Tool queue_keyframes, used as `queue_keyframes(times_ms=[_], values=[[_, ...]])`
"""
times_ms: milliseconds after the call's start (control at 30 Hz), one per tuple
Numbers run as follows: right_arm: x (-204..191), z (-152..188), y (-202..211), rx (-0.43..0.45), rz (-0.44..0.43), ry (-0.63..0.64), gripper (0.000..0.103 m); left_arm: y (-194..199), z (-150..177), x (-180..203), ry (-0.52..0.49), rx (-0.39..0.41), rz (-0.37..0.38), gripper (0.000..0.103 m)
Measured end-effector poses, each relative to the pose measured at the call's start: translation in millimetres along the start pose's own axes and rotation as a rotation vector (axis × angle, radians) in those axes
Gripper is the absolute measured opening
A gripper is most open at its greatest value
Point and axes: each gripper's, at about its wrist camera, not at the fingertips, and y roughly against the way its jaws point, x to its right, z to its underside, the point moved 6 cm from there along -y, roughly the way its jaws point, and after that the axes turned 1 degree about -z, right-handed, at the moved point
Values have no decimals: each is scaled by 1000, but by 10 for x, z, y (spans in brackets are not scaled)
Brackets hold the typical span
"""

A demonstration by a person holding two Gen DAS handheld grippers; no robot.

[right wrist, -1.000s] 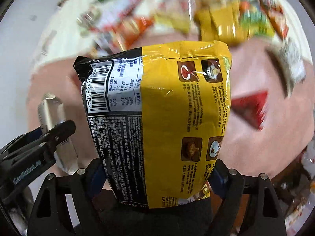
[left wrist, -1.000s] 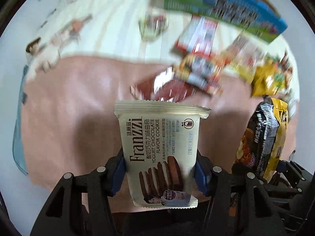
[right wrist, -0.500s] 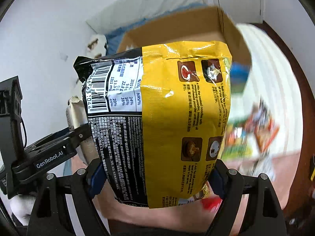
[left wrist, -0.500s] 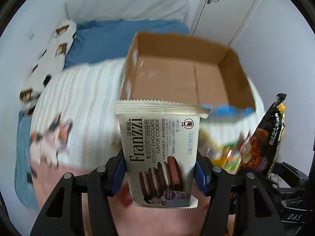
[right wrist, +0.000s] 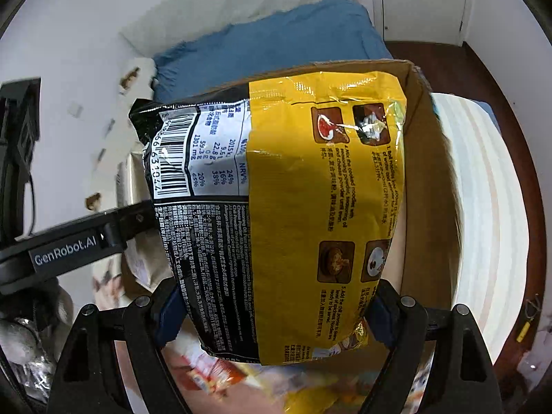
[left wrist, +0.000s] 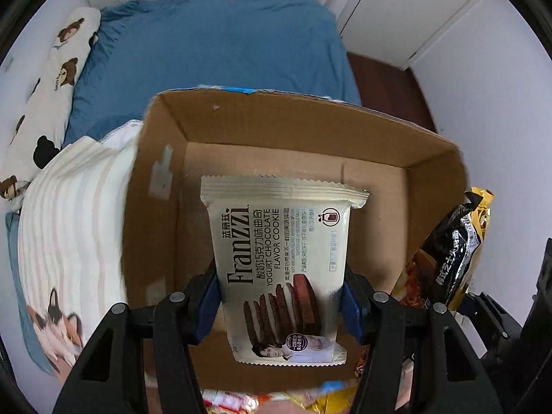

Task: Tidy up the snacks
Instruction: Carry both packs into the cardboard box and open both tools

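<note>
My left gripper (left wrist: 281,296) is shut on a cream Franzzi yogurt chocolate cookie packet (left wrist: 283,262), held upright over the open cardboard box (left wrist: 151,186). My right gripper (right wrist: 276,314) is shut on a yellow and black noodle packet (right wrist: 276,214), held in front of the same box (right wrist: 424,186). The noodle packet also shows at the right edge of the left wrist view (left wrist: 448,258). The left gripper's arm (right wrist: 69,248) shows at the left of the right wrist view. The noodle packet hides most of the box in the right wrist view.
The box stands on a bed with a striped cream blanket (left wrist: 69,227) and a blue sheet (left wrist: 214,55). A bear-print pillow (left wrist: 45,96) lies at the left. Loose snack packets (right wrist: 214,376) lie blurred below both grippers. White cupboard doors (left wrist: 407,3) stand behind.
Both grippers have risen from the pile of snacks on the pink blanket and swung toward the cardboard box, still holding their packets. The box now fills the middle of the left wrist view.
</note>
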Motion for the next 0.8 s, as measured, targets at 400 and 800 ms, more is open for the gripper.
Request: queue_keyframes(times_ms=[400,800], values=[[296,-598,-953,-141,54,-38,87,-854,-373,-24,48,-176,-26,57],[327,-703,-1346,-224,51,-73,94,-951,-423,0,38,-177,-70,71]])
